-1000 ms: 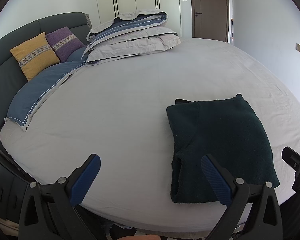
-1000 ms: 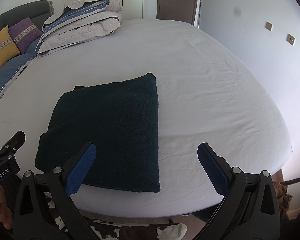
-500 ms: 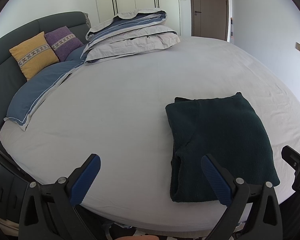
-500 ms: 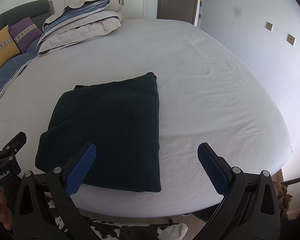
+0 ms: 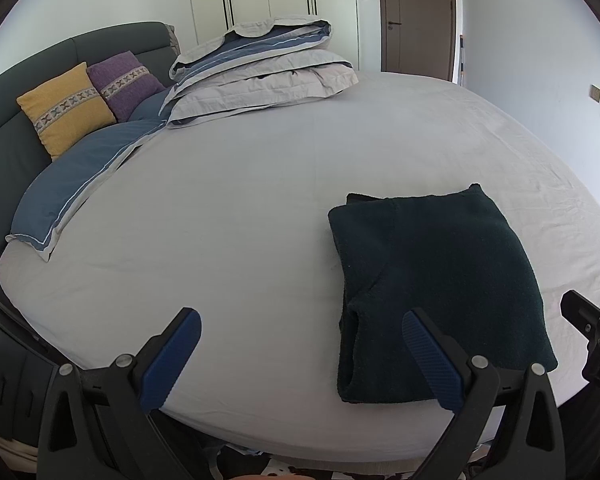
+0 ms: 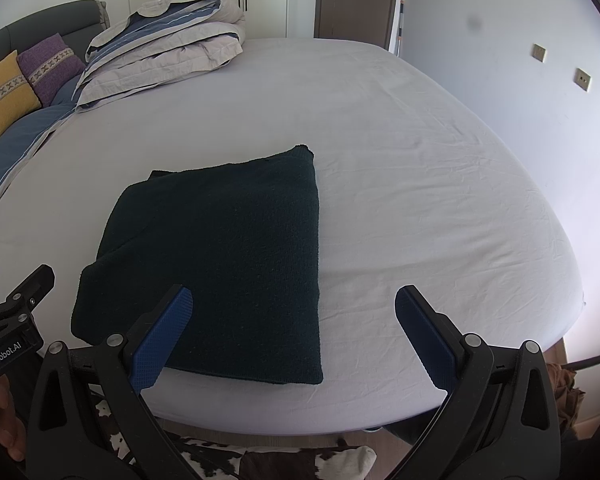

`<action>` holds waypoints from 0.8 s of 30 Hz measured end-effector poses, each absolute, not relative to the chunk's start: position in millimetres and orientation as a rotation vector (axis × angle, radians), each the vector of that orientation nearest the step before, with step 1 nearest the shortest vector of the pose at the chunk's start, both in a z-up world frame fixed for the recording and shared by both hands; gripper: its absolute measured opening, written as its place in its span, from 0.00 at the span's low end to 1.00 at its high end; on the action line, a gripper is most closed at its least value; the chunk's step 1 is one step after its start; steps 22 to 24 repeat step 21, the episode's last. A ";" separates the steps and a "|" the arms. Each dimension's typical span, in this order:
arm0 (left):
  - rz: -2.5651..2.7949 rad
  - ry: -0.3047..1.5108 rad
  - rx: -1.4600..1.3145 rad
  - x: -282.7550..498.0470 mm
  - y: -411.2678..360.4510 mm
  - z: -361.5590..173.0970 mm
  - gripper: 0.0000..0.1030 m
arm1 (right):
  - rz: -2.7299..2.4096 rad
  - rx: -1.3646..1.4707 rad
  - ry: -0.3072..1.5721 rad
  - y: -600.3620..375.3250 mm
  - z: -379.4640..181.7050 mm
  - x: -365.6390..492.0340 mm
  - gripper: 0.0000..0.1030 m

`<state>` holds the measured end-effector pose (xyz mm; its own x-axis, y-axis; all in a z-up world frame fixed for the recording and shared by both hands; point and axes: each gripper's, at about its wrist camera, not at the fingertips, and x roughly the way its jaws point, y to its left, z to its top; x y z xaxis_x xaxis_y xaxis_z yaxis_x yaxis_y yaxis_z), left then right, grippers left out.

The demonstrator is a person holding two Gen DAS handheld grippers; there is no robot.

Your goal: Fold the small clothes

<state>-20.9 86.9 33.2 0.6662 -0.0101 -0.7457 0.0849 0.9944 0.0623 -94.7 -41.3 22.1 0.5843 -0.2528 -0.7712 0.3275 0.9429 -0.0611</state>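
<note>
Just ahead of both sets of fingers, the dark sweater sits on the bed folded into a neat rectangle, so folding looks pretty much done. Left gripper and right gripper are both spread wide, holding nothing.

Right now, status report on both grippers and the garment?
Left gripper open, empty. Right gripper open, empty. Dark sweater folded flat on the bed, near edge. Nothing in the way.
</note>
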 end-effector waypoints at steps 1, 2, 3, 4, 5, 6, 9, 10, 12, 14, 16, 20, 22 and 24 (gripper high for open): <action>-0.055 0.841 0.094 -21.0 86.7 33.0 1.00 | -0.339 0.091 0.885 -41.4 22.0 -94.8 1.00; -0.056 0.841 0.095 -21.0 86.5 33.1 1.00 | -0.338 0.091 0.885 -41.4 21.9 -94.8 1.00; -0.057 0.842 0.096 -20.7 86.0 33.0 1.00 | -0.338 0.091 0.886 -41.1 21.7 -94.5 1.00; -0.057 0.842 0.096 -20.7 86.0 33.4 1.00 | -0.336 0.090 0.887 -40.8 20.9 -93.9 1.00; -0.058 0.842 0.095 -20.8 85.9 33.5 1.00 | -0.335 0.090 0.886 -40.9 20.6 -93.5 1.00; -0.058 0.842 0.096 -20.7 85.7 33.4 1.00 | -0.335 0.089 0.886 -41.0 20.6 -93.5 1.00; -0.059 0.843 0.097 -19.9 85.6 33.7 1.00 | -0.335 0.090 0.887 -40.6 20.6 -93.7 1.00; -0.059 0.843 0.097 -20.0 85.5 33.7 1.00 | -0.336 0.090 0.887 -40.6 20.6 -93.7 1.00; -0.058 0.843 0.097 -20.1 85.3 33.7 1.00 | -0.336 0.090 0.887 -40.4 20.7 -93.8 1.00; -0.058 0.844 0.098 -20.4 84.9 33.7 1.00 | -0.335 0.090 0.887 -40.4 20.7 -93.8 1.00; -0.057 0.843 0.098 -20.3 84.9 33.7 1.00 | -0.336 0.090 0.887 -40.2 20.7 -93.7 1.00; -0.055 0.843 0.098 -19.9 84.7 33.0 1.00 | -0.333 0.091 0.889 -39.2 20.1 -93.7 1.00; -0.055 0.842 0.098 -19.6 84.6 32.8 1.00 | -0.333 0.091 0.888 -38.9 19.7 -93.6 1.00; -0.055 0.842 0.098 -19.6 84.6 32.8 1.00 | -0.333 0.091 0.888 -38.9 19.7 -93.6 1.00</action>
